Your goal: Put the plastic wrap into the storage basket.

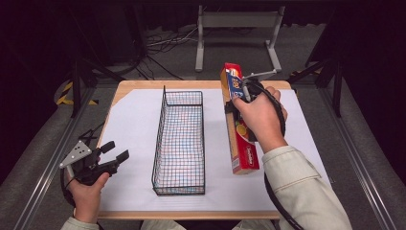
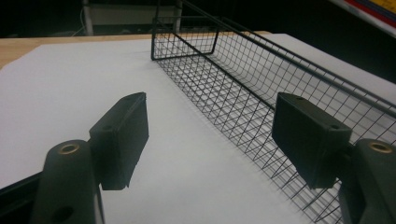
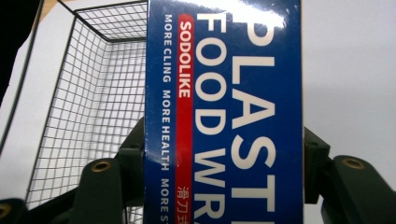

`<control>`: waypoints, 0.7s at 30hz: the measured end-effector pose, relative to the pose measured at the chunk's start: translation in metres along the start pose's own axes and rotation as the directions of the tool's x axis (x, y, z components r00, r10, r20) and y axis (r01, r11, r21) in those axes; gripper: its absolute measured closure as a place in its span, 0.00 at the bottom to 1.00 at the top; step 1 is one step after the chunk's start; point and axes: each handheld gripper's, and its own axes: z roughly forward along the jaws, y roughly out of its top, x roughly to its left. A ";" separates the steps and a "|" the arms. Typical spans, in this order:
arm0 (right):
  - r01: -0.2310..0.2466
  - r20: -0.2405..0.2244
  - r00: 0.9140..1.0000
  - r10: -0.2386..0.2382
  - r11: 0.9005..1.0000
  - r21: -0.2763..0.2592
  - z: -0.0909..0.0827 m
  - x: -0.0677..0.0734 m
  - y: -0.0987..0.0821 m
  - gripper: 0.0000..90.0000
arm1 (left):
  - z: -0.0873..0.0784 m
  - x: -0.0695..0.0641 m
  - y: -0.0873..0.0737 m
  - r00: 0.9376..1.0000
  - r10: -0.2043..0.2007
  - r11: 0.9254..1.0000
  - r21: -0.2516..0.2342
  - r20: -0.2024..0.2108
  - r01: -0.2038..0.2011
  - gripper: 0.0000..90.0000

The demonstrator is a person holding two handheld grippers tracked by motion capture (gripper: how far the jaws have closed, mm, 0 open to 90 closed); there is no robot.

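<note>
On the desk point(image 1: 282, 86), over a white sheet point(image 1: 134, 120), a black wire basket point(image 1: 179, 143) stands lengthwise in the middle. Right of it, the right tongs point(image 1: 235, 106) grip a long box point(image 1: 242, 139) of plastic food wrap, one jaw on each long side. From the high view the box runs front to back beside the basket, its near end low by the sheet and its far end raised; whether the near end touches the sheet cannot be told. The right hand point(image 1: 261, 117) covers the middle of the box there.

From the right gripper view the box point(image 3: 224, 112) has a blue face with white lettering, "PLASTIC FOOD WRAP", and a red stripe reading "SODOLIKE"; the high view gives none of this text. The basket point(image 3: 84, 116) lies to the left of the box in this view, with bare sheet point(image 3: 350, 70) to the right.

At the near left corner the left tongs point(image 1: 118, 151) are held in the left hand point(image 1: 88, 191), jaws spread wide with nothing between them. The left gripper view looks along the sheet point(image 2: 70, 93) with the basket's long wall point(image 2: 261, 93) running past the right jaw, close to it.
</note>
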 end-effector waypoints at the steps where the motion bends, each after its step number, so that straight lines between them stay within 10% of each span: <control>1: 0.003 0.001 1.000 -0.003 1.000 -0.001 0.001 0.005 0.001 0.44 | 0.000 0.000 0.001 1.000 0.004 1.000 0.003 -0.001 -0.004 0.31; 21: -0.047 0.025 0.999 0.047 0.999 0.003 0.003 0.071 0.012 0.44 | -0.001 -0.014 0.007 0.998 0.059 0.997 0.046 -0.031 -0.058 0.30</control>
